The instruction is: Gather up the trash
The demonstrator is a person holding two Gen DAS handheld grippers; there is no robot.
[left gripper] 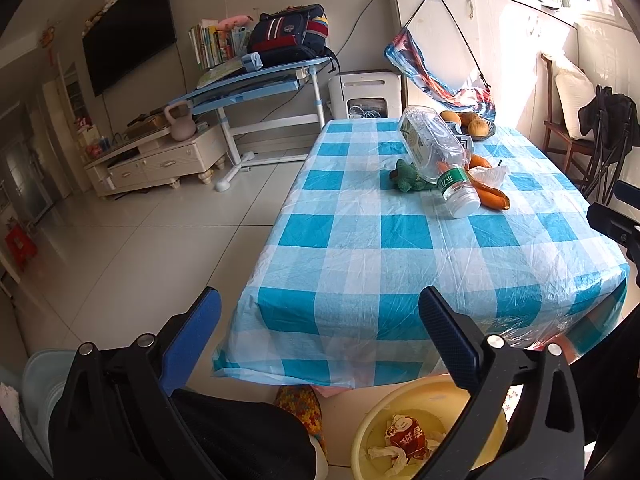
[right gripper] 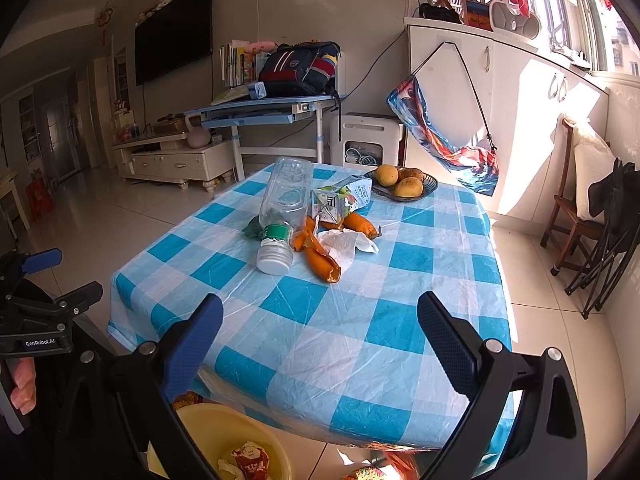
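Both claws gape empty; bottle (right gripper: 282, 216) half hides green thing (right gripper: 253, 230).

White tile floor (left gripper: 132, 256), wall TV (left gripper: 128, 28), blue desk (left gripper: 256, 80), sunlit cabinets (right gripper: 520, 92).

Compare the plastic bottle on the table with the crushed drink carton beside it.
The plastic bottle is clear with a green label and white cap; the drink carton is opaque printed card. The bottle is the larger; the carton is shorter. The bottle keeps its rounded shape and lies tilted, cap toward the camera; the carton is crumpled. Both sit on the checked tablecloth in the same pile, neither held.
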